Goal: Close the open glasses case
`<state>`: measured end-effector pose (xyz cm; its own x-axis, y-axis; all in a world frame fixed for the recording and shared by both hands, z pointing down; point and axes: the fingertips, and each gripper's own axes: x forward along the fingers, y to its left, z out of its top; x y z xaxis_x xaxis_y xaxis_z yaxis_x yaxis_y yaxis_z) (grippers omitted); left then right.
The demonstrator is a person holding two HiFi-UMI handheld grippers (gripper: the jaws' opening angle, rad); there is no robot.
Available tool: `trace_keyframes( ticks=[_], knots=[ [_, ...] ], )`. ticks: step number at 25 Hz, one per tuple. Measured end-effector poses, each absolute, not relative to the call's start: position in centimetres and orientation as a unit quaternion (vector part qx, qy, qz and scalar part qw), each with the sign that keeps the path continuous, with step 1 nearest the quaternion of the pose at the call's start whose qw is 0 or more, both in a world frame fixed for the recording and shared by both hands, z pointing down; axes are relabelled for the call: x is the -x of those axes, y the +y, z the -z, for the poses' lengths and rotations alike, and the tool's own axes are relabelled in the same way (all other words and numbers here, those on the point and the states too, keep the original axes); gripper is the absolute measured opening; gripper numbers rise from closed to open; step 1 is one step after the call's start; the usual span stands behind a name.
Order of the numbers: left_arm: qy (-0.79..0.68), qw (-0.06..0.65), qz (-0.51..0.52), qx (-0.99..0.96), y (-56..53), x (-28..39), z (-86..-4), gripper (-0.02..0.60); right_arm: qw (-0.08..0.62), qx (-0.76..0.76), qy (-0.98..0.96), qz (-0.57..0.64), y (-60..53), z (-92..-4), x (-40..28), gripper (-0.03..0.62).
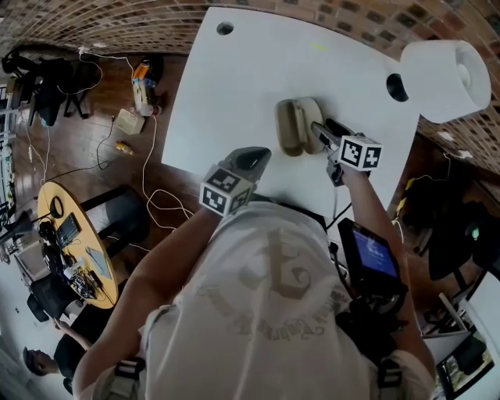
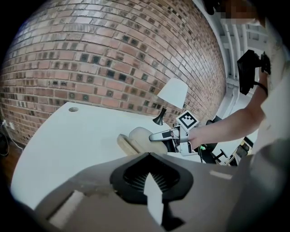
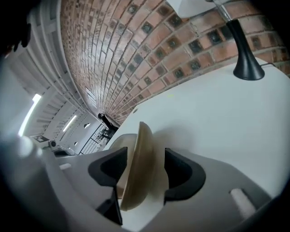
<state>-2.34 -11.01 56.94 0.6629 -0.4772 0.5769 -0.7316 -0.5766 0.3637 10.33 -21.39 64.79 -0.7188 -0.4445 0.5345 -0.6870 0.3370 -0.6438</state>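
The beige clamshell glasses case (image 1: 298, 126) lies open on the white counter (image 1: 234, 78). Its raised lid is straddled, unpinched, by the spread right claw (image 3: 144, 171). The left claw (image 2: 152, 180) is pressed together, empty. Closing is judged still undone.

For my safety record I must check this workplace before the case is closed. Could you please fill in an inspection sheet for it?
Surface: white table, clean.
Job's things: beige glasses case, open, lid standing up.
Clutter: white lamp at the far corner.
Grippers: right gripper open, lid between its jaws, not pressed; left gripper shut, empty, short of the case.
Cables: white cables loose on the floor.
Surroundings: brick wall; round yellow table with gear.
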Motion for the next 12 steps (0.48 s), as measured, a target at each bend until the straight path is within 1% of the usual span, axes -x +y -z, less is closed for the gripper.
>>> trace_keyframes(
  ticks=[2, 5, 9, 12],
  knots=[
    [-0.351, 0.299, -0.212, -0.862, -11.0, 2.4, -56.8, 0.005, 0.142, -0.347, -0.810, -0.452, -21.2, -64.8, -10.1, 0.259],
    [-0.347, 0.300, -0.208, -0.864, -11.0, 2.1, -56.6, 0.005, 0.127, -0.335, -0.812, -0.462, -20.7, -64.3, -9.7, 0.247],
    [-0.340, 0.296, -0.210, -0.867, -10.9, 1.8, -56.6, 0.005, 0.114, -0.329, -0.815, -0.463, -20.4, -63.6, -9.3, 0.214],
    [-0.338, 0.293, -0.211, -0.869, -11.0, 1.6, -56.5, 0.005, 0.121, -0.344, -0.818, -0.446, -20.5, -63.2, -9.5, 0.159]
  ],
)
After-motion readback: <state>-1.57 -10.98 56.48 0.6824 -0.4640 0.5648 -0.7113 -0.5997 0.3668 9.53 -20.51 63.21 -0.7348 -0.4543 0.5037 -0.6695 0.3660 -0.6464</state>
